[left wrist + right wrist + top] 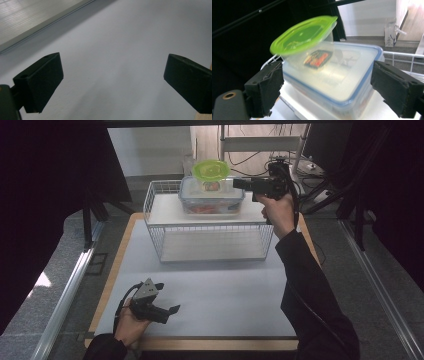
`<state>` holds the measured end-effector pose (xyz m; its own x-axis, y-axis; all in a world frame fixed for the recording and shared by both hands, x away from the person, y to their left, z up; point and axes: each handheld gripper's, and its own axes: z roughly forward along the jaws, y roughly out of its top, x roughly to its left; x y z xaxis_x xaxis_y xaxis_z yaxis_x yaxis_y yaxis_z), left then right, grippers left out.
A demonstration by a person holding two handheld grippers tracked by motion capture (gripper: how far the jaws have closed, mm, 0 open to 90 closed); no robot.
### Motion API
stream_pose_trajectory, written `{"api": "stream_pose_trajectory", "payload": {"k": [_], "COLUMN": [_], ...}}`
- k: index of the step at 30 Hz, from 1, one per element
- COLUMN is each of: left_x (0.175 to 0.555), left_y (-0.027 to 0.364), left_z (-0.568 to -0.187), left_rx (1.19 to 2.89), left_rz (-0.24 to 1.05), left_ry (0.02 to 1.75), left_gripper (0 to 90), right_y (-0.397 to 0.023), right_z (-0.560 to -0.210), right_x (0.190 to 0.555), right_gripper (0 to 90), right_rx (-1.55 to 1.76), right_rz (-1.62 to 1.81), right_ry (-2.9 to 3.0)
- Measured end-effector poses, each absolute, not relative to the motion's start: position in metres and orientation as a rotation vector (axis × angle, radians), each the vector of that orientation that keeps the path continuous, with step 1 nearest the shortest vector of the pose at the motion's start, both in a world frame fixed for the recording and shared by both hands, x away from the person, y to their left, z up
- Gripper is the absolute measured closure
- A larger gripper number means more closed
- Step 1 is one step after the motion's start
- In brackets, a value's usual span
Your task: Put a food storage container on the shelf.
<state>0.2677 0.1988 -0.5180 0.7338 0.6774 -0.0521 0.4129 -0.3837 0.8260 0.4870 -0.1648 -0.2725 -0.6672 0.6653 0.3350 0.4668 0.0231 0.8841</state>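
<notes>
- Green-lidded tub [211, 174]: atop blue-rimmed box [212, 196], wire rack [159, 202] shelf.
- My right tool [325, 92]: released, beside the box; tub seemingly just placed.
- Left tool [112, 82]: released, over bench [220, 295].
- Next: I withdraw clear.

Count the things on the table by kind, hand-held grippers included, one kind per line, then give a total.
Food containers with lids: 2 (green-lidded tub, blue-rimmed box)
Wire racks: 1 (white rack)
Grippers: 2 (left gripper, right gripper)
Total: 5
</notes>
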Motion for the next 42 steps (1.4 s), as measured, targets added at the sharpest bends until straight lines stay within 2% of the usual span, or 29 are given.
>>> {"api": "stream_pose_trajectory", "payload": {"k": [9,19,42], "left_x": [0.268,0.268,0.267], "left_y": [0.199,0.198,0.197], "left_z": [-0.518,-0.519,-0.519], "left_rx": [2.028,2.042,2.049], "left_rz": [0.371,0.370,0.373], "left_ry": [0.828,0.823,0.812], "left_gripper": [2.2,2.2,2.2], "right_y": [-0.165,-0.158,-0.165], "right_z": [-0.291,-0.329,-0.393], "right_x": [0.455,0.421,0.383], "right_gripper": [6.0,2.1,0.7], "right_rx": [1.032,0.918,0.842], "right_rz": [1.589,1.505,1.474], "right_ry": [2.182,2.222,2.257]}}
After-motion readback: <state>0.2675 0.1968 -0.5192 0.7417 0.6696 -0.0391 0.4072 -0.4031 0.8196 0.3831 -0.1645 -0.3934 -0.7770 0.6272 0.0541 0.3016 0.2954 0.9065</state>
